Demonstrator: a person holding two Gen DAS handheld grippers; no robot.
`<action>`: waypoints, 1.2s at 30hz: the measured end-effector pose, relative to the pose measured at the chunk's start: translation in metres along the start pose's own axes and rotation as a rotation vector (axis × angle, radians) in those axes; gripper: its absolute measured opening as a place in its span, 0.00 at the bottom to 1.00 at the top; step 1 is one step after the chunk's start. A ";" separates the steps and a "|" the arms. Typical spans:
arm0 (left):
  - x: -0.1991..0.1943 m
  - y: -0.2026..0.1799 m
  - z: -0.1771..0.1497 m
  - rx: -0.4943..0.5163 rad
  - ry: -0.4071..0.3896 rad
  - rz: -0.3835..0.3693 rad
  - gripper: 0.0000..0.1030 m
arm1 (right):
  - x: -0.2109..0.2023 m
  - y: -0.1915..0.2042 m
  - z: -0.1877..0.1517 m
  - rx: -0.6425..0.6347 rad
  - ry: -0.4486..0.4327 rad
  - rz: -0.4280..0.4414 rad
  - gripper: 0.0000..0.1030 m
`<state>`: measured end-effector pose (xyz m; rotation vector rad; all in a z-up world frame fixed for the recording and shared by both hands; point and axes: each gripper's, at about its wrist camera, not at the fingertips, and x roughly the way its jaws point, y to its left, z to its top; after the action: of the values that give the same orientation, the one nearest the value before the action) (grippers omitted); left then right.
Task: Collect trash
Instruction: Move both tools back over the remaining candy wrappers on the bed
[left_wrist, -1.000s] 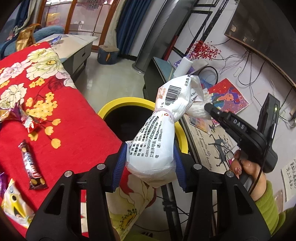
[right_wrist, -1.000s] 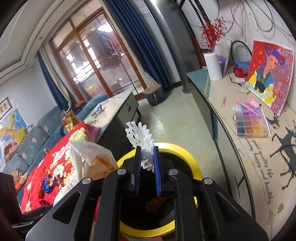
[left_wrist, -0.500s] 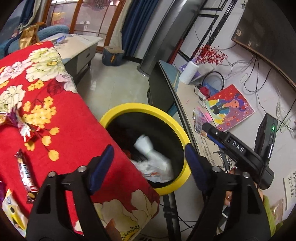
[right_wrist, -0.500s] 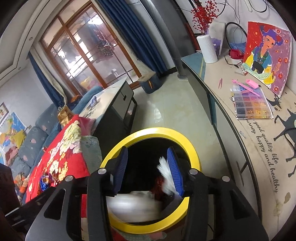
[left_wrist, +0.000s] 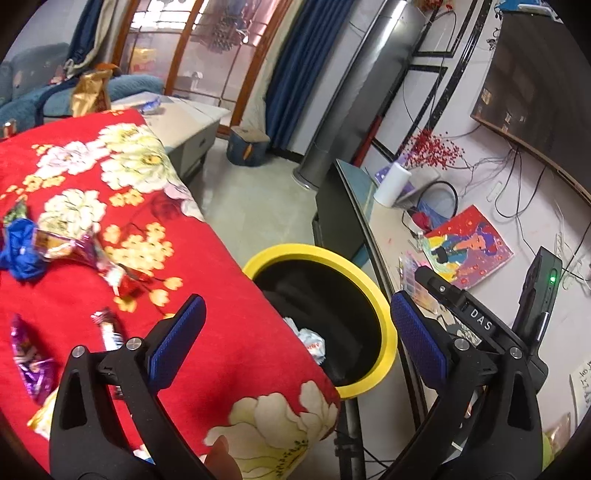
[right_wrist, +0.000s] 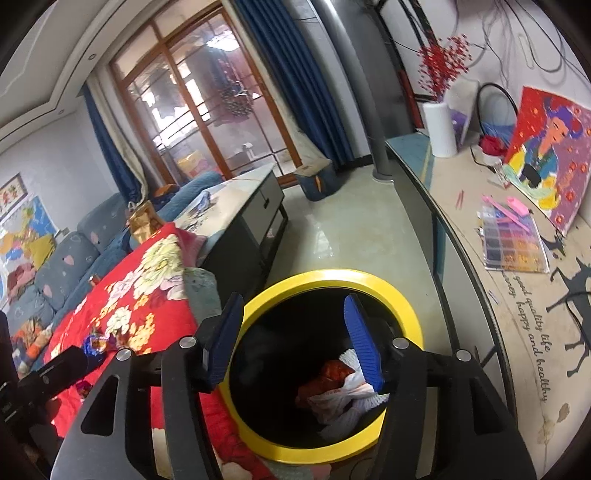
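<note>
Both claws have just been opening and now hold nothing: the white bag and lacy scrap we pinched a second ago lie in the yellow-rimmed bin (right_wrist: 369, 280). With the left claw (left_wrist: 295, 343) spread wide and the right claw (right_wrist: 295, 332) half spread above the bin, both tilted downward, we should swing back to the wrappers (left_wrist: 107, 328) on the red floral cloth (left_wrist: 221, 295) and take them one at a time.
</note>
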<state>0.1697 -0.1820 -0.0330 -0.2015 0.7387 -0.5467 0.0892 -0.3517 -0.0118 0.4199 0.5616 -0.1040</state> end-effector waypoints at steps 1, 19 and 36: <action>-0.003 0.001 0.000 0.001 -0.008 0.005 0.89 | -0.001 0.004 0.000 -0.010 0.000 0.006 0.54; -0.052 0.039 0.000 -0.052 -0.124 0.092 0.89 | -0.012 0.076 -0.011 -0.151 0.016 0.119 0.57; -0.090 0.088 -0.003 -0.123 -0.198 0.183 0.89 | -0.019 0.145 -0.035 -0.294 0.065 0.262 0.58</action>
<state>0.1478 -0.0590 -0.0146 -0.2948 0.5910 -0.3023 0.0860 -0.2052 0.0234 0.2074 0.5713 0.2418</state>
